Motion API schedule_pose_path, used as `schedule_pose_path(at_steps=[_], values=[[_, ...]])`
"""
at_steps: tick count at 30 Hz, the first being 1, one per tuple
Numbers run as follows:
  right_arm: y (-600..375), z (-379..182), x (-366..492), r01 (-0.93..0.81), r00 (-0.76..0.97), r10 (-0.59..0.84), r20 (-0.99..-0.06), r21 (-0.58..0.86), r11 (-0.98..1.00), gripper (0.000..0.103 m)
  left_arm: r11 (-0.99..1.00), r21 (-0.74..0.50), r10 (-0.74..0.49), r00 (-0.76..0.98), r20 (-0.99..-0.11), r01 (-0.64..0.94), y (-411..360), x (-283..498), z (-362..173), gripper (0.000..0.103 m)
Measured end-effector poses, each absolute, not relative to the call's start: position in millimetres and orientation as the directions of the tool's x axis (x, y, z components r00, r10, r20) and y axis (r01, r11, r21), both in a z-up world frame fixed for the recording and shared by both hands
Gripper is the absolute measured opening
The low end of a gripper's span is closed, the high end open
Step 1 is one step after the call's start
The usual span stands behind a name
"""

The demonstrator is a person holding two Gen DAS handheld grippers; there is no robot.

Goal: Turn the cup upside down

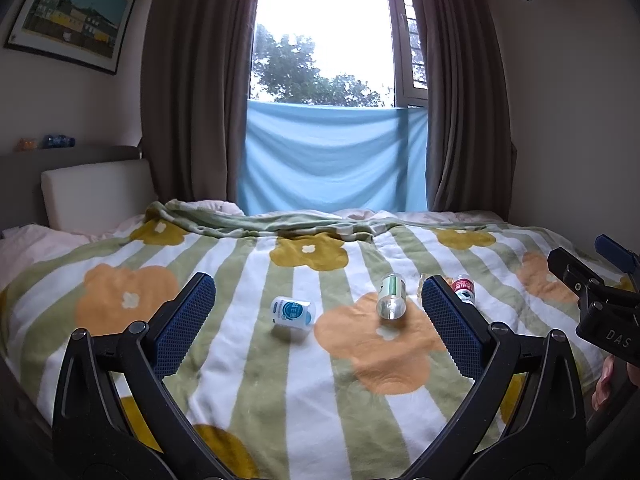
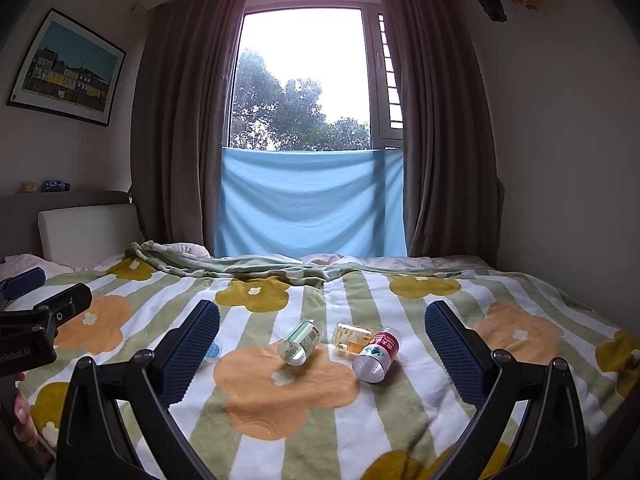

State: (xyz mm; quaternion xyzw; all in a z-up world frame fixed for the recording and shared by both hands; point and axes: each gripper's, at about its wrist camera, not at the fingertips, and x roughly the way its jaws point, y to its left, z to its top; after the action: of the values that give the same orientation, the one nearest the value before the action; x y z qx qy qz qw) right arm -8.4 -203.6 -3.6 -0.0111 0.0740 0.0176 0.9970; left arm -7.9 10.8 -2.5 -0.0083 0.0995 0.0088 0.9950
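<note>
1. A big bed with a green-and-white striped flower blanket (image 2: 400, 420) is holding four small cups lying on their sides.
2. The left claw (image 1: 318, 300) and right claw (image 2: 322, 326) are both hanging wide open, holding nothing.
3. The white plastic cup with a blue label (image 1: 292, 313) is lying between the left claw's fingers.
4. The clear cup with a green label (image 2: 301, 342), the red-labelled cup (image 2: 377, 354) and the yellowish clear cup (image 2: 351, 335) are lying near each other.

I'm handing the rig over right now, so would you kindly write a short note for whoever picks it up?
Left hand-held gripper: open, holding nothing, above the blanket.
Right hand-held gripper: open, holding nothing.
Four cups lie on their sides on the blanket: blue-label cup, green-label cup, amber cup, red-label cup.
Done: nothing flipped yet.
Left: grasp a cup and set it upside down.
</note>
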Motion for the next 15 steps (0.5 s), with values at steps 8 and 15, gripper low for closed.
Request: schedule_pose_path(at_steps=[8, 15], values=[[-203.6, -3.4, -8.1, -0.036, 0.989, 0.033, -0.147, -0.019, 0.999, 0.103, 1.0, -0.014, 0.014, 0.98, -0.198, -0.018, 11.5, -8.2, -2.4, 0.103], [-204.0, -1.7, -9.1, -0.036, 0.988, 0.033, -0.149, -0.018, 0.999, 0.103, 1.0, -0.013, 0.011, 0.982, -0.19, -0.014, 14.1, -9.0, -3.4, 0.103]])
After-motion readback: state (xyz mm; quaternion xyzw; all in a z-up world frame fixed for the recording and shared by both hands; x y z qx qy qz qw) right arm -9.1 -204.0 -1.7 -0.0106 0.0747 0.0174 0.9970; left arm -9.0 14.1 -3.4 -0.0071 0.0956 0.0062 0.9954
